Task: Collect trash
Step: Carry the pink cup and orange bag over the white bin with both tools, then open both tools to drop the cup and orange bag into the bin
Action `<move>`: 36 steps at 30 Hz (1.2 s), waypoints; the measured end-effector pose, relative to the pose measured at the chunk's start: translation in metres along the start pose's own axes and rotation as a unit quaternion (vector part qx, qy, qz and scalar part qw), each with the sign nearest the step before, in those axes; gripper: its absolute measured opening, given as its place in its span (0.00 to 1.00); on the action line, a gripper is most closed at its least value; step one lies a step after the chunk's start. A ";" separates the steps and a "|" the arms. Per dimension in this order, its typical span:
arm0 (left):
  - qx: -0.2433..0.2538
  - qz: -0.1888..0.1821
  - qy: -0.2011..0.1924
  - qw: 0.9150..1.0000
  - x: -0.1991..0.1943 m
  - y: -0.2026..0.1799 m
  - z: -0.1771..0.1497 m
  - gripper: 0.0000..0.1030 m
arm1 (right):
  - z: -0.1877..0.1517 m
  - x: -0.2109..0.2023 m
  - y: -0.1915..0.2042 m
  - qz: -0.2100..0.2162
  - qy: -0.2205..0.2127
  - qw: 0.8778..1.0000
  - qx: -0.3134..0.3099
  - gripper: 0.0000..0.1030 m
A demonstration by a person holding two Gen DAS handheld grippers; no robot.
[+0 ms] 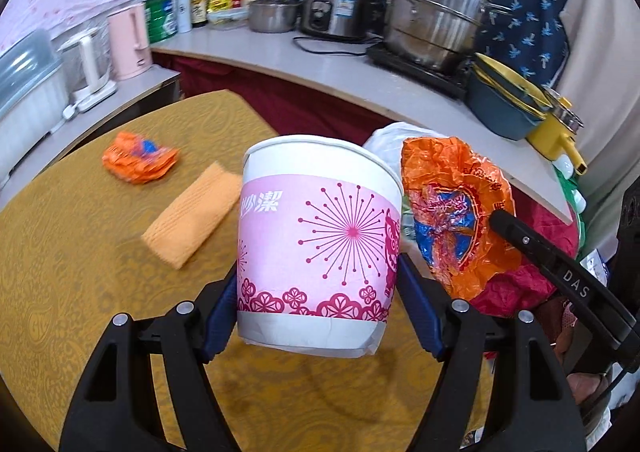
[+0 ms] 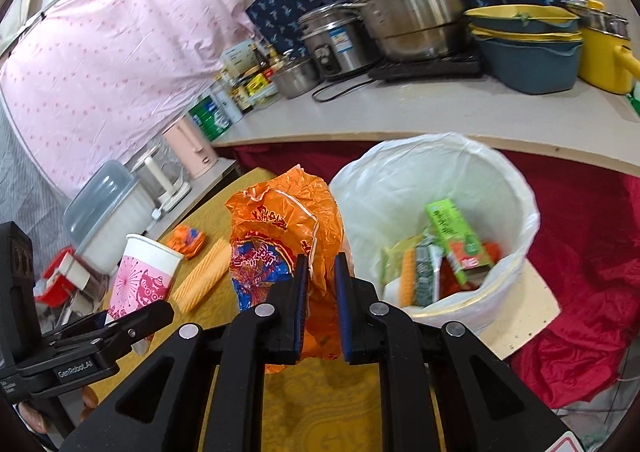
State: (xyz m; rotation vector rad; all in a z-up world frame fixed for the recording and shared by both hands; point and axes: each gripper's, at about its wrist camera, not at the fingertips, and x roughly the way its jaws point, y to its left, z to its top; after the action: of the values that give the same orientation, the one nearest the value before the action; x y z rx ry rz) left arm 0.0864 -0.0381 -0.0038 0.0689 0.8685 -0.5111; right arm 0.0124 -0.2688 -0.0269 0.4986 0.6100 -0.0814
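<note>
My left gripper is shut on a pink-and-white paper cup and holds it upright above the yellow table; the cup also shows in the right wrist view. My right gripper is shut on a crumpled orange wrapper, held above the table edge left of the white-lined trash bin; the wrapper also shows in the left wrist view. The bin holds several cartons and wrappers. A second crumpled orange wrapper and an orange cloth lie on the table.
A counter behind the table carries steel pots, a rice cooker, bottles, a pink kettle and blue and yellow basins. Red fabric lies on the floor around the bin.
</note>
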 end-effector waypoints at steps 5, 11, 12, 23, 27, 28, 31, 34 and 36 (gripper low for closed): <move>0.023 -0.022 0.002 0.999 0.017 -0.036 0.015 0.67 | 0.018 -0.009 -0.030 -0.018 -0.019 1.000 0.011 0.13; 0.045 -0.040 0.007 0.998 0.040 -0.074 0.031 0.67 | 0.031 -0.012 -0.062 -0.038 -0.032 0.999 0.022 0.13; 0.048 -0.044 0.008 0.998 0.045 -0.079 0.034 0.67 | 0.033 -0.011 -0.066 -0.040 -0.032 0.998 0.024 0.13; 0.068 -0.055 0.030 0.996 0.097 -0.111 0.052 0.68 | 0.051 0.021 -0.105 -0.055 -0.028 0.997 0.048 0.13; 0.071 -0.057 0.033 0.995 0.112 -0.116 0.057 0.68 | 0.053 0.038 -0.113 -0.060 -0.019 0.997 0.052 0.13; 0.071 -0.057 0.035 0.995 0.115 -0.116 0.057 0.68 | 0.053 0.040 -0.114 -0.061 -0.018 0.997 0.052 0.13; 0.071 -0.059 0.038 0.995 0.124 -0.117 0.059 0.68 | 0.053 0.049 -0.117 -0.062 -0.014 0.997 0.053 0.13; 0.072 -0.059 0.040 0.995 0.130 -0.117 0.060 0.68 | 0.053 0.053 -0.117 -0.064 -0.014 0.996 0.054 0.13; 0.073 -0.058 0.040 0.995 0.132 -0.117 0.060 0.69 | 0.054 0.055 -0.117 -0.065 -0.014 0.996 0.055 0.13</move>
State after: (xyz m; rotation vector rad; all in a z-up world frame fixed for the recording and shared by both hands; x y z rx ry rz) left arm 0.1466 -0.2094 -0.0455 0.1752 0.9160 -0.6847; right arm 0.0607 -0.3935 -0.0697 0.5624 0.6124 -0.2463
